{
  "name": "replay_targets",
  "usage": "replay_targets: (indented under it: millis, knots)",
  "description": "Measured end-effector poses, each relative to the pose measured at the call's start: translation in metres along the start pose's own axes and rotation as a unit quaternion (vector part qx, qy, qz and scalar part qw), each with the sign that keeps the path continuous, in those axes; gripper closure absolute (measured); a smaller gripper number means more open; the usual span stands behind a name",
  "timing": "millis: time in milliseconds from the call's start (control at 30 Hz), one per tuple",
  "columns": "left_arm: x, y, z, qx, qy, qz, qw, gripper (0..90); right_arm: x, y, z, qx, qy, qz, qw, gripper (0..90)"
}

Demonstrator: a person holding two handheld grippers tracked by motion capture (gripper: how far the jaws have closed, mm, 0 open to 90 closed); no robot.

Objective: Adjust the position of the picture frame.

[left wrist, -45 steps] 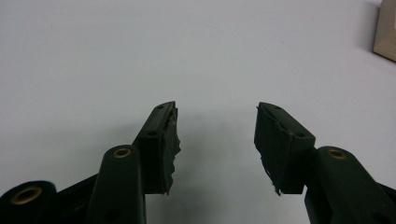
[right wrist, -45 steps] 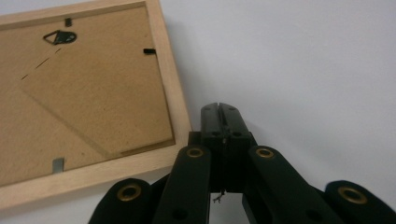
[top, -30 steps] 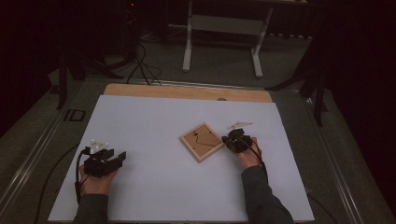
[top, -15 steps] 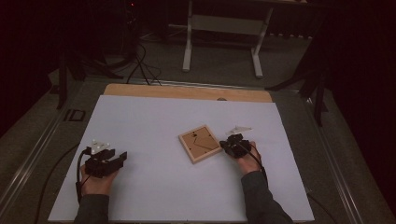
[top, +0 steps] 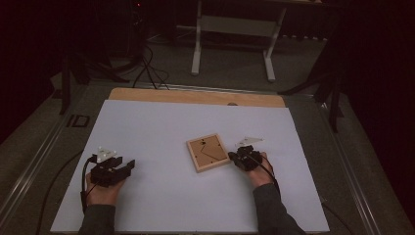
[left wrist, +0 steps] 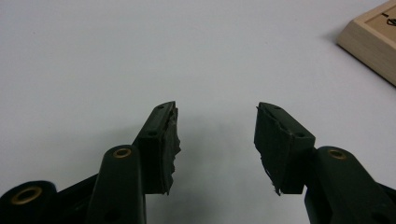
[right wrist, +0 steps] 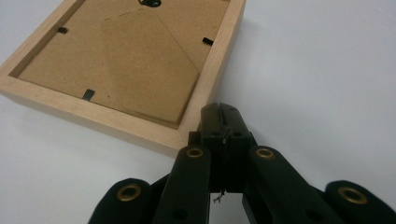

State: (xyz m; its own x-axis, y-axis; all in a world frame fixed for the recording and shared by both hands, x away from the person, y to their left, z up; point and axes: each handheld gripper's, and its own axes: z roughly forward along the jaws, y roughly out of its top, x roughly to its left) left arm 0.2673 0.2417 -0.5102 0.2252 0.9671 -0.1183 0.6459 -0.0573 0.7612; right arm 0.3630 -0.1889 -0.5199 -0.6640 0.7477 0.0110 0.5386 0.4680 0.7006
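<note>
While our left gripper [left wrist: 215, 135] rests with jaws apart on the white table [top: 161, 132], our right gripper [right wrist: 220, 122] is closed, its tip touching the frame [right wrist: 126, 65].

In the right gripper view the wooden frame [right wrist: 126, 70] runs off the top and left edges, so only 1 near corner shows whole, and the black fitting at its top edge is cut in half. The closed fingers [right wrist: 222, 128] cover the spot where they meet the frame's rim, so contact cannot be told. In the left gripper view just 1 corner of the frame [left wrist: 371, 39] enters at the right edge. In the high view the room beyond the table [top: 147, 132] is too dark to read.
</note>
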Motion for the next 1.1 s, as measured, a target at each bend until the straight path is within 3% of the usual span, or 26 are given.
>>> replay_targets:
  millis: [367,1100]
  knots:
    - [-0.004,0.001,0.000,0.000,-0.006,0.007,1.0000,49.4,0.014,0.000,0.000,0.003,0.011,-0.020,0.9997,89.7]
    - [-0.009,0.001,0.001,0.000,-0.012,0.019,0.9997,51.0,0.048,0.003,0.007,0.012,0.021,-0.088,0.9959,89.7]
